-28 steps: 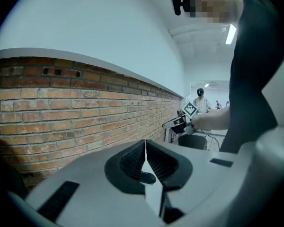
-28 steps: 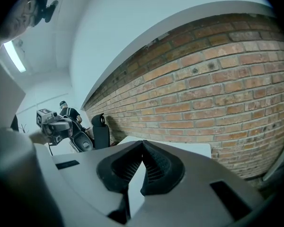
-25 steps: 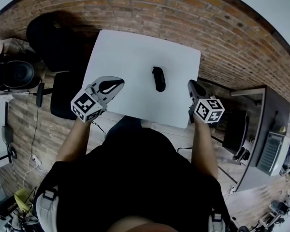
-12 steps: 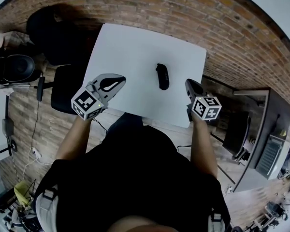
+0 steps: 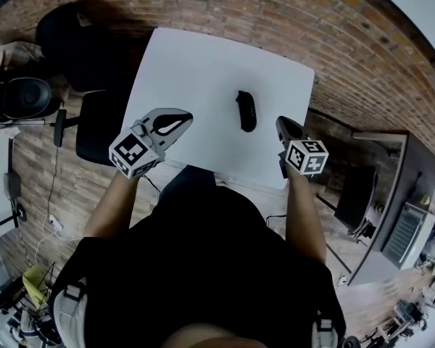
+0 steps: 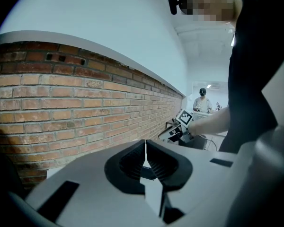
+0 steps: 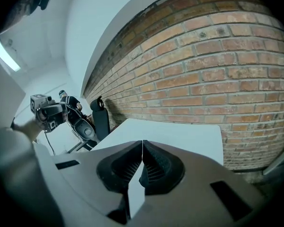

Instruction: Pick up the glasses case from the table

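Note:
The black glasses case lies on the white table, right of its middle. In the head view my right gripper hangs at the table's near right corner, a little right of the case and apart from it. Its jaws are shut with nothing between them. My left gripper is over the table's near left part, well left of the case. It is also shut and empty. Neither gripper view shows the case.
A black chair stands left of the table, with more dark seats behind it. A brick floor surrounds the table and a brick wall faces the grippers. A dark desk stands at the right.
My right gripper has sunk and come a little nearer to the case. The left gripper has hardly moved. Both stay shut.

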{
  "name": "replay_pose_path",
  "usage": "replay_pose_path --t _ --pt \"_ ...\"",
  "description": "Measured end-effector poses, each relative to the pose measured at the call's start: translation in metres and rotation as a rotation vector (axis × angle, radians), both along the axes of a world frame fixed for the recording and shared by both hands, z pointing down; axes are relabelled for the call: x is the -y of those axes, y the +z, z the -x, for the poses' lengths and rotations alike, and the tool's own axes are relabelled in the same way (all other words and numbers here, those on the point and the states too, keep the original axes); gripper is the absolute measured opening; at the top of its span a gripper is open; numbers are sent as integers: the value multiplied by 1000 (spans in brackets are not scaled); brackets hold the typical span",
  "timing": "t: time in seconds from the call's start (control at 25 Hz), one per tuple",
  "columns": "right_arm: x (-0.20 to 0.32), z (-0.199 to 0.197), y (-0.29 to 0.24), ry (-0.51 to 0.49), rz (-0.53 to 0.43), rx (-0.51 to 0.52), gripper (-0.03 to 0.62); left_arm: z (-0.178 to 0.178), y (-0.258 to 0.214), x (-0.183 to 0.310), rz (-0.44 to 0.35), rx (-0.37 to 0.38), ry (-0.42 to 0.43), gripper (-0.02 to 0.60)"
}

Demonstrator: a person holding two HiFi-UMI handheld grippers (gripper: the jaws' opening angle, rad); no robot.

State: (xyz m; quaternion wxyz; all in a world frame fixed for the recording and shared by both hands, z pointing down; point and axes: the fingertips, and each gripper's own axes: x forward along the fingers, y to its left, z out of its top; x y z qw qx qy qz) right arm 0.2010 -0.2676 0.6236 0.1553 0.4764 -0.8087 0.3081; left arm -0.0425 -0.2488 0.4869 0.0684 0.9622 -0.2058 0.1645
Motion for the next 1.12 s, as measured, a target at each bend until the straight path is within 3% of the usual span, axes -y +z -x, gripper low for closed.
replay_pose_path --t 1.12 --pt "26 29 89 -37 169 7 38 21 36 35 75 7 -28 18"
